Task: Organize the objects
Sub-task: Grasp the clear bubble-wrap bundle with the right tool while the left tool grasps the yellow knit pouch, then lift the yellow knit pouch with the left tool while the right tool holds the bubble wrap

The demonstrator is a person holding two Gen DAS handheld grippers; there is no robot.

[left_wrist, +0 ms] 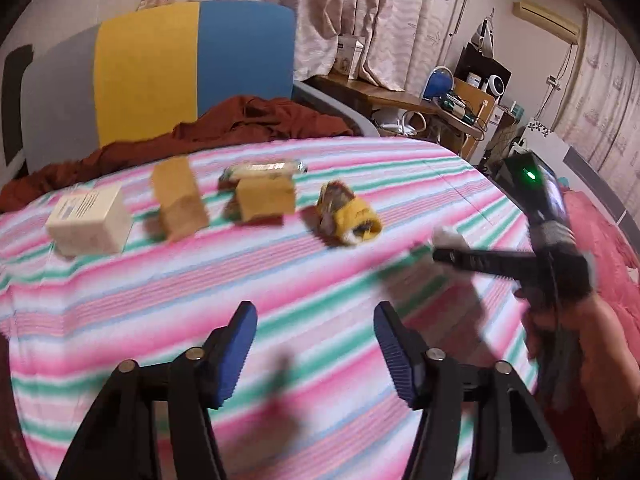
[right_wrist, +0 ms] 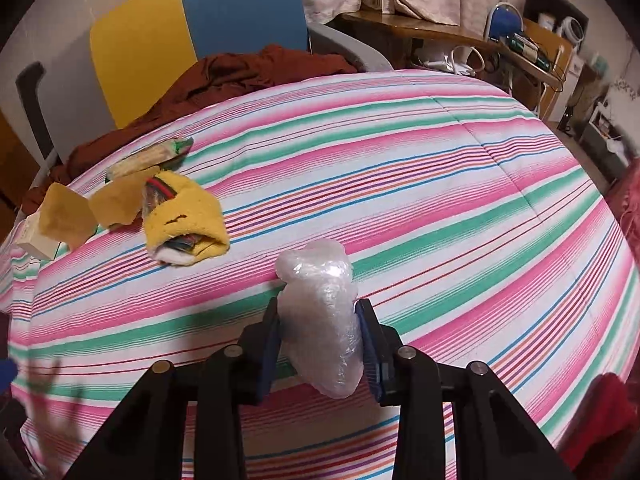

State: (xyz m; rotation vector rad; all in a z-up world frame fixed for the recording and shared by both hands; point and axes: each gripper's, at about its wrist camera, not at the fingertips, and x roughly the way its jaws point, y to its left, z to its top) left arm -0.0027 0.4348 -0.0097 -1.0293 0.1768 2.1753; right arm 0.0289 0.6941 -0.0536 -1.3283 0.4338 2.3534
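Observation:
A row of objects lies on the striped bedspread: a white box, two tan wooden blocks, a clear-wrapped packet behind them, and a yellow cloth bundle. My left gripper hovers open over bare bedspread, nothing between its blue pads. My right gripper is shut on a crumpled clear plastic wrap bundle, which sticks up between its pads. In the left wrist view the right gripper reaches in from the right, held by a hand. The yellow bundle lies left of the right gripper.
A rust-brown cloth is heaped at the head of the bed before a yellow-and-blue headboard. A cluttered wooden desk stands beyond the bed's far right corner. A red blanket lies to the right.

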